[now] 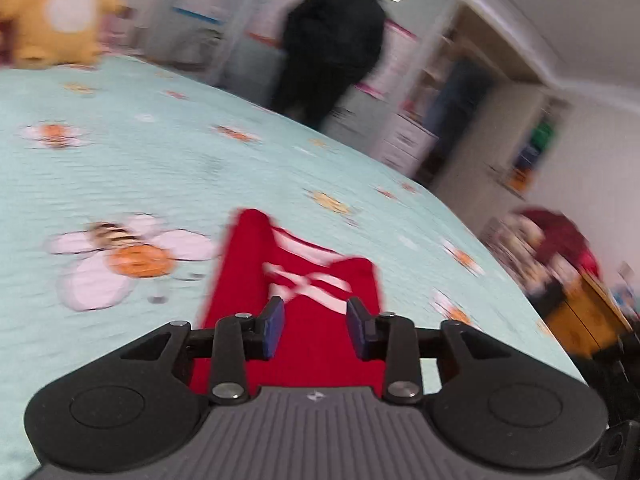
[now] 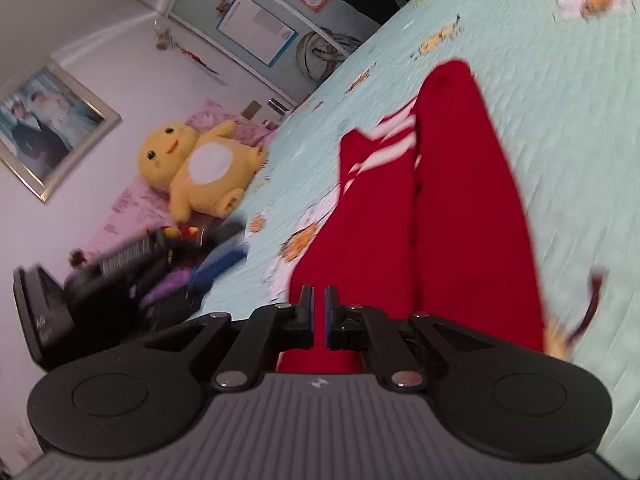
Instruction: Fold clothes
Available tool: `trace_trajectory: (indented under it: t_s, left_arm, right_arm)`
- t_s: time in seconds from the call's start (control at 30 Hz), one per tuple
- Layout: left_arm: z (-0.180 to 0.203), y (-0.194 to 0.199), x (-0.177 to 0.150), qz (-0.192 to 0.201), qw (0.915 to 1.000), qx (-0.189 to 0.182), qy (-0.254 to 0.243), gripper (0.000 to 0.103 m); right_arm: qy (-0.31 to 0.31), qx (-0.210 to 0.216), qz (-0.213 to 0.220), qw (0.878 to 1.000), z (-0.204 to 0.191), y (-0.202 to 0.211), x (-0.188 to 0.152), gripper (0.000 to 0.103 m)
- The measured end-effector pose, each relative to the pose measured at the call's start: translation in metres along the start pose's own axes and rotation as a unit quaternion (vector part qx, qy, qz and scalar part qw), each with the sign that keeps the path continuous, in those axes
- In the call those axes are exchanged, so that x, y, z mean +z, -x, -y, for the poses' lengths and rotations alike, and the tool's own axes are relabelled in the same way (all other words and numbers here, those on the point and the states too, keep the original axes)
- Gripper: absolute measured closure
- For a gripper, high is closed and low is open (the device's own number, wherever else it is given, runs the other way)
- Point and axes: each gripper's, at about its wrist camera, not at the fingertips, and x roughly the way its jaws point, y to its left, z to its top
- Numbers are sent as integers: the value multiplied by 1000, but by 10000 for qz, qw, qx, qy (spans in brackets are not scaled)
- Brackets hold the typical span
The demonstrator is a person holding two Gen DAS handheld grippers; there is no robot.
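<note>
Red trousers (image 1: 240, 264) with white side stripes lie on a light blue flowered bedspread (image 1: 160, 168). In the right wrist view the trousers (image 2: 460, 220) stretch away from me, the two legs side by side. My left gripper (image 1: 316, 316) hovers over their near end, open, with its blue pads (image 1: 274, 328) well apart; nothing sits between them and the cloth shows beneath. My right gripper (image 2: 319, 304) hangs above the near part of the trousers, pads almost together with only a thin slit, holding nothing. Both views are motion-blurred.
A yellow plush toy (image 2: 200, 164) sits by pink bedding at the head of the bed (image 2: 560, 100). A person in dark clothes (image 1: 332, 40) stands beyond the far edge. Drawers (image 1: 404, 144) and an orange cabinet (image 1: 580, 320) stand past the bed. A blurred dark device (image 2: 132, 276) shows at the left.
</note>
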Motion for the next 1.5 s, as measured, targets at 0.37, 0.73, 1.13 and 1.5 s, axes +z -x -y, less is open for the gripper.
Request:
trace_trajectory:
  t_s: [0.37,0.73,1.13,1.5]
  left_arm:
    - [-16,-57,-43,-818,9947,423,-467,80]
    - [5,-66,-40,-976,9864,798,-1055,79]
    - [6,-65,-41,-984,9842,753,-1263,79]
    - [9,-66,-41,-1009,9817,798,-1406,79]
  right_arm:
    - [305,-508,-136,9982,-9,2,-10,93]
    - [1211,-986,-186,9876,-38,23,-29,95]
    - [1679,-1363,-617,9744,-59,28,-70,98]
    - [1635,-1345,-699,9748,-63,54,-91,96]
